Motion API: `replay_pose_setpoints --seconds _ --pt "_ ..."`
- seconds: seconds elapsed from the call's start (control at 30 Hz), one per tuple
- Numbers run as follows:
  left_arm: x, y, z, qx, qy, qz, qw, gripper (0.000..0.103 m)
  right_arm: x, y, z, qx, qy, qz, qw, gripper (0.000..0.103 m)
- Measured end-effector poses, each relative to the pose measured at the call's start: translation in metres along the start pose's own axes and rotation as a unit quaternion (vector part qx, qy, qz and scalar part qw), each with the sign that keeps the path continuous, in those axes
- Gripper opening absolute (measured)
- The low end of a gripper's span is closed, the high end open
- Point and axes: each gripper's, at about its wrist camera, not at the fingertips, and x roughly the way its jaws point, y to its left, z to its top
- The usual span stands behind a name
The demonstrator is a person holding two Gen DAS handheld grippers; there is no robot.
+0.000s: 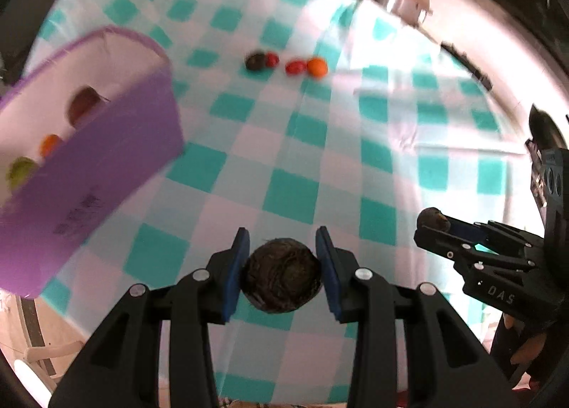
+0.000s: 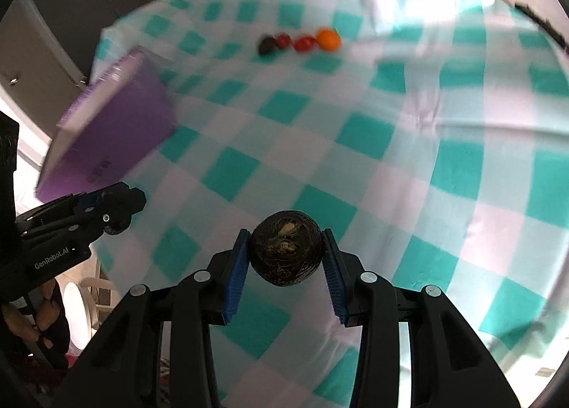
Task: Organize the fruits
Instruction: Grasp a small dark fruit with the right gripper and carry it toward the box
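Left wrist view: our left gripper is clamped on a dark, rough fruit, held above the checked tablecloth. The purple box stands to the left, its open top already showing three fruits, so we judge it the collecting place. Right wrist view: our right gripper likewise pinches a second dark round fruit between its blue pads. Four loose fruits lie in a row at the far side, awaiting transfer, we suppose.
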Motion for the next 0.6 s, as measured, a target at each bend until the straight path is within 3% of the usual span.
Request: replay_pose_setpoints --seconds 0.23,0.4,0.6 --pt "-0.07 0.023 -0.005 -0.024 -0.064 0.021 0.9974 0.039 -0.041 0.042 0.01 -0.049 -0.044 0.027 0.997 0.04" --pt "-0.096 0.059 0.0 -0.062 -0.091 0.027 0.9935 0.039 -0.04 0.065 0.017 -0.067 -0.048 0.027 0.996 0.04" --pt "-0.117 0.124 0.024 -0.099 -0.114 0.04 0.9877 0.039 -0.027 0.111 0.059 -0.074 -0.057 0.062 0.994 0.04"
